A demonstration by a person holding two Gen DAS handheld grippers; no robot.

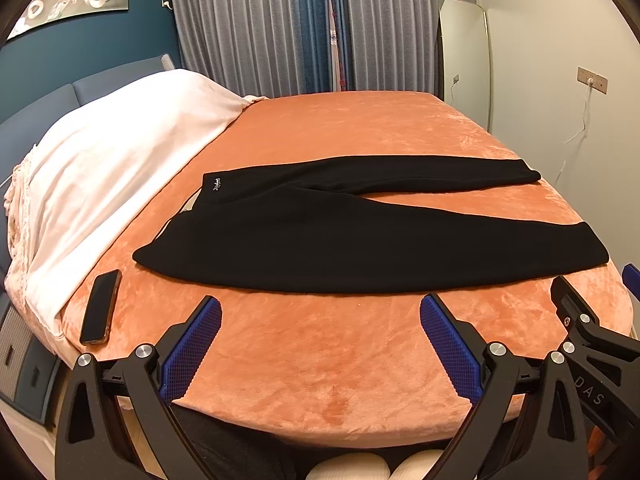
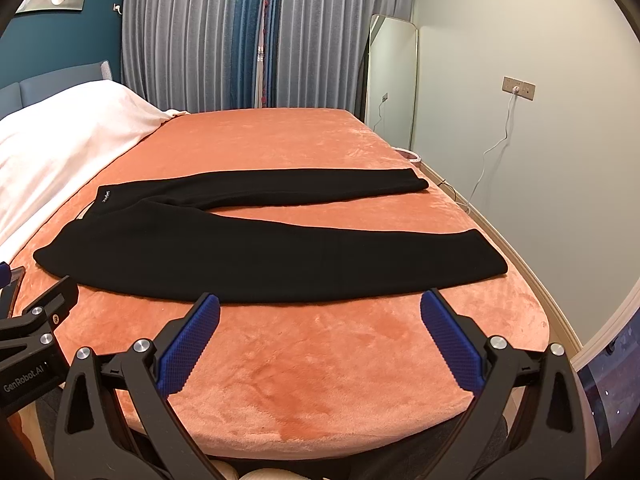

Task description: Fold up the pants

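- The black pants (image 1: 360, 236) are lying flat and unfolded across the orange bed (image 1: 340, 360), legs spreading rightward.
- The left tool (image 1: 320, 320) is hovering wide open, gripping nothing.
- The right tool (image 2: 320, 316) is hovering likewise.

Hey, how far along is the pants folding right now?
Done: the black pants lie flat on the orange bed cover, waistband toward the white blanket, legs spread apart in a V. In hand: nothing; the left hand-held gripper and right hand-held gripper are both open, short of the cloth. Left: every fold, starting probably with laying one leg over the other.
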